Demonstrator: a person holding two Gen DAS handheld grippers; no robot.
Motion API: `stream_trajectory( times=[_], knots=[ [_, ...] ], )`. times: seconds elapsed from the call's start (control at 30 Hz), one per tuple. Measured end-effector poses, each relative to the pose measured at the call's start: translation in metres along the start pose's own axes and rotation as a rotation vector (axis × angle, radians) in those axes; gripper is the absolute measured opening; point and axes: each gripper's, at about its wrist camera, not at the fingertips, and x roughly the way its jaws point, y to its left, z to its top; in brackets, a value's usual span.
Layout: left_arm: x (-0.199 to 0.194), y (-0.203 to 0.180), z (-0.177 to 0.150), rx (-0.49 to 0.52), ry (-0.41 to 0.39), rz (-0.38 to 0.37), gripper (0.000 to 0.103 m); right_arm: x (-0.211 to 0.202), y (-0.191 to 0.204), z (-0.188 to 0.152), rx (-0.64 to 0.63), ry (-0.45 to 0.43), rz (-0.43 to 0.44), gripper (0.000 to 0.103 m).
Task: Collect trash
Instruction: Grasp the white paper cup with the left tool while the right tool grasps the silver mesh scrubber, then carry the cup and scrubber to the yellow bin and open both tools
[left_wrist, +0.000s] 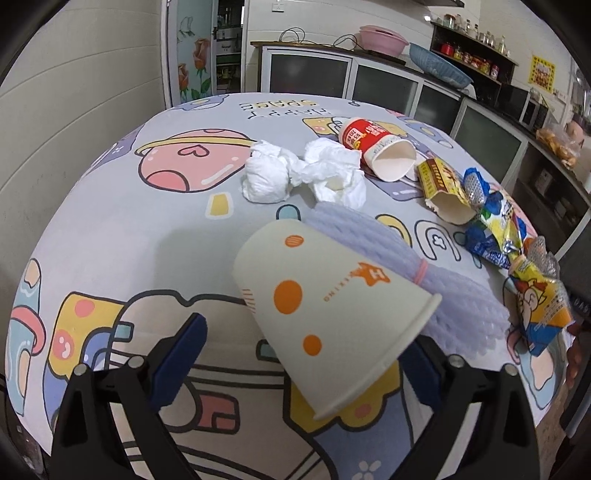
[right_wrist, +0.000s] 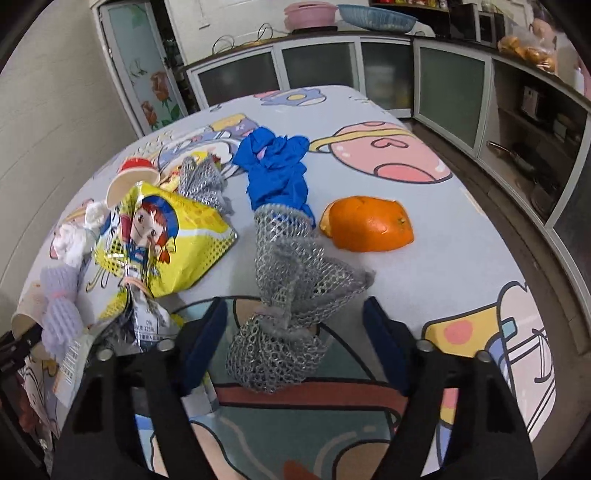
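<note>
A tabletop (left_wrist: 110, 236) covered with a cartoon-print cloth is seen from both wrist views, strewn with trash.

In the left wrist view, the left tool (left_wrist: 306, 354) is seen spread wide, and a white paper cup (left_wrist: 332, 314) with orange dots lies tilted between its blue pads (left_wrist: 184, 354), rim toward 5 o'clock. Whether the right-hand pad touches the cup cannot be told; the other pad stands apart from it. A bundle of lavender foam netting (left_wrist: 461, 291) lies just behind the cup at 2 o'clock. Crumpled white tissues (left_wrist: 303, 173) are found at 12 o'clock, with a red and white cup (left_wrist: 376, 147) on its side beyond them, and snack wrappers (left_wrist: 495, 229) at 3 o'clock.

In the right wrist view, the right tool (right_wrist: 291, 343) is held open, nothing clamped. A silver mesh netting (right_wrist: 291, 295) lies between its pads, wrapped around a crumpled blue glove (right_wrist: 273, 166) that extends toward 12 o'clock. An orange peel (right_wrist: 369, 225) rests at 1 o'clock, just beside the netting. A yellow snack bag (right_wrist: 166, 240) is seen at 10 o'clock.
</note>
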Motion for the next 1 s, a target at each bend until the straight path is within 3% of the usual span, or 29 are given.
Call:
stream_trajectory(
  times=[0.07,0.13,0.2,0.23,0.63,1.0],
  knots=[
    [-0.002,0.002,-0.001,-0.02,0.001,-0.009,0.075,0.0,0.001,-0.001,-0.002,-0.008,-0.008,0.054],
    [-0.002,0.002,-0.002,-0.02,0.01,-0.015,0.051,-0.002,0.001,-0.001,0.002,-0.015,-0.012,0.041],
    [-0.001,0.004,-0.003,-0.025,0.018,0.006,0.012,-0.003,0.0,0.0,0.012,-0.018,-0.023,0.032],
    [-0.001,0.006,-0.004,-0.032,0.021,0.003,0.008,-0.003,-0.002,0.0,0.019,-0.018,-0.025,0.028],
    [-0.011,0.013,-0.003,-0.056,-0.021,-0.013,0.005,-0.022,0.0,-0.002,0.024,-0.064,-0.039,0.023],
    [-0.059,0.012,-0.007,-0.026,-0.096,-0.07,0.005,-0.079,-0.002,-0.011,0.032,-0.152,-0.017,0.023]
  ],
)
